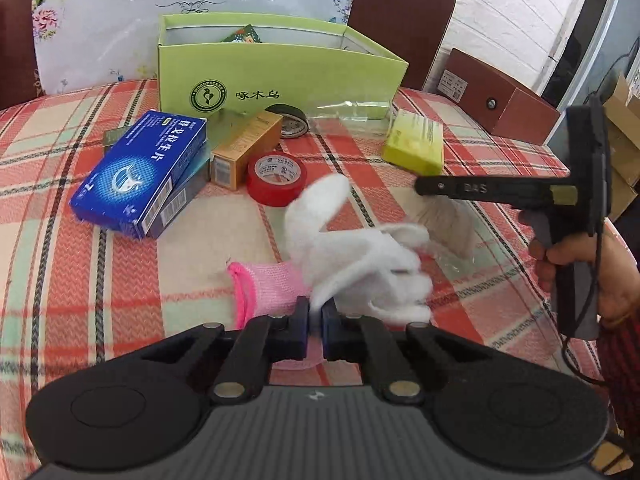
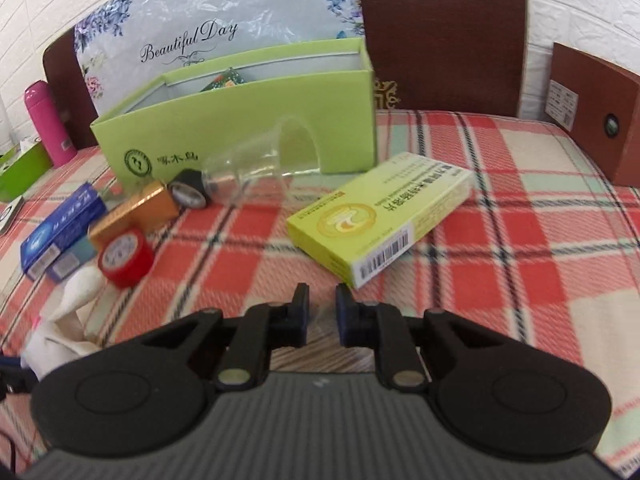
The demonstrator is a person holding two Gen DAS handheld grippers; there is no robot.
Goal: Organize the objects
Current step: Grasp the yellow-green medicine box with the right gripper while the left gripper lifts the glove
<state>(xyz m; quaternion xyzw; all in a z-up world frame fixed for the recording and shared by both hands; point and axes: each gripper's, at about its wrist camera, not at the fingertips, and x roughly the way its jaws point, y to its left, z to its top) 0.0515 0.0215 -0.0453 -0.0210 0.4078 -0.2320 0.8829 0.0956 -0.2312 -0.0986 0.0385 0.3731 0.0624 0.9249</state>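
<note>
A plaid tablecloth (image 2: 460, 216) in coral red, cream and pale green, crossed by dark lines, carries a lime-green open box (image 1: 280, 76) with a dark green round emblem. Near it lie a royal-blue medicine box (image 1: 140, 172), an orange-gold carton (image 1: 244, 148), a red tape roll (image 1: 276, 178) and a yellow-green packet (image 2: 384, 220). The glove (image 1: 352, 256) is white with a pink cuff.

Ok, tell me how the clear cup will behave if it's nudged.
The clear cup lies on its side by the green box, so it will probably roll, curving because it tapers. It looks thin and empty, so likely light and easily crushed. The soft plaid cloth may slow it.
</note>
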